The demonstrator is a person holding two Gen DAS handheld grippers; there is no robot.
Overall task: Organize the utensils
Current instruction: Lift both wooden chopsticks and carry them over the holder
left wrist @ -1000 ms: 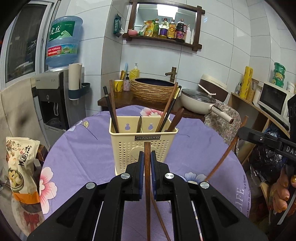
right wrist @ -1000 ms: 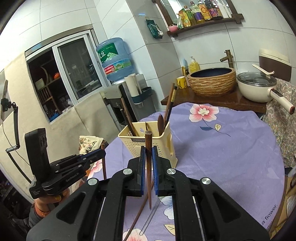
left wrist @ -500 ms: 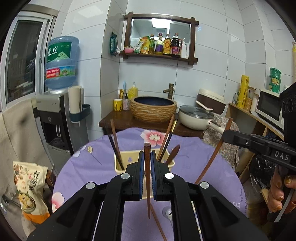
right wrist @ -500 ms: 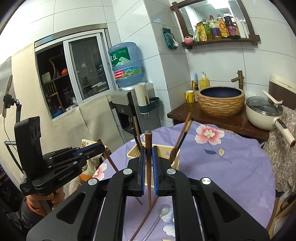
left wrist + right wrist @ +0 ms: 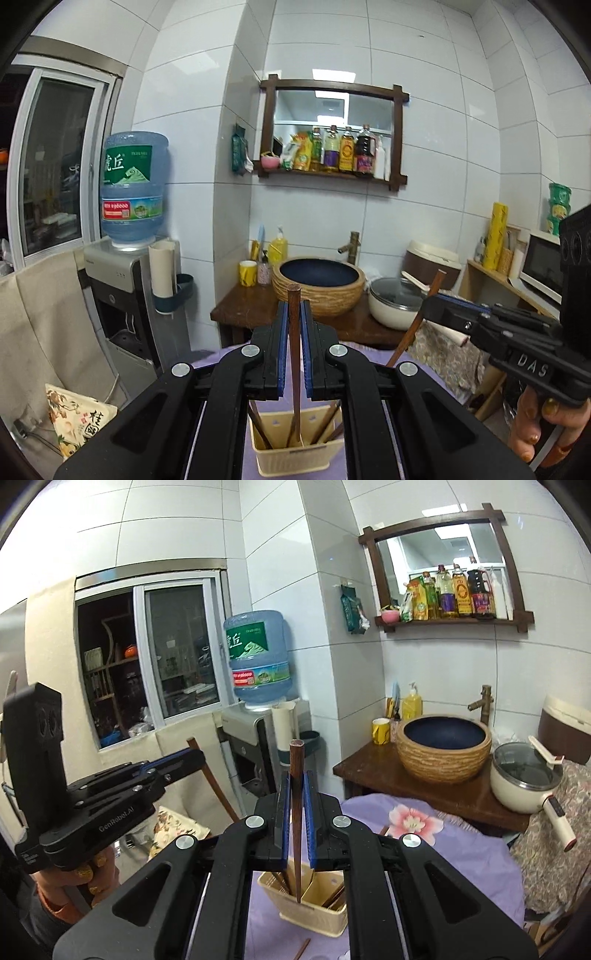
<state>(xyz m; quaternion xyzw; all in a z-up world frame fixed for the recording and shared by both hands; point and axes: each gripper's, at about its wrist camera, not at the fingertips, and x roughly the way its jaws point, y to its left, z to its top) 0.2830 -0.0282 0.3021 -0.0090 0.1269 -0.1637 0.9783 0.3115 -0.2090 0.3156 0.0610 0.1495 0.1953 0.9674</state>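
Both tools have risen: the left tool point(image 5: 291, 354) is clamped on one wooden chopstick point(image 5: 294, 332), the right tool point(image 5: 295, 823) on another chopstick point(image 5: 296, 812), each now hanging upright above the cream holder point(image 5: 295, 458) on the purple counter point(image 5: 461, 849), ready for lowering in

Woven basin point(image 5: 318, 284) on dark wooden counter point(image 5: 240, 306): yellow mug point(image 5: 248, 272) and soap bottle point(image 5: 277, 249) left, lidded white pot point(image 5: 397, 301) right, bottle shelf point(image 5: 332, 173) above, water dispenser point(image 5: 129, 280) far left.
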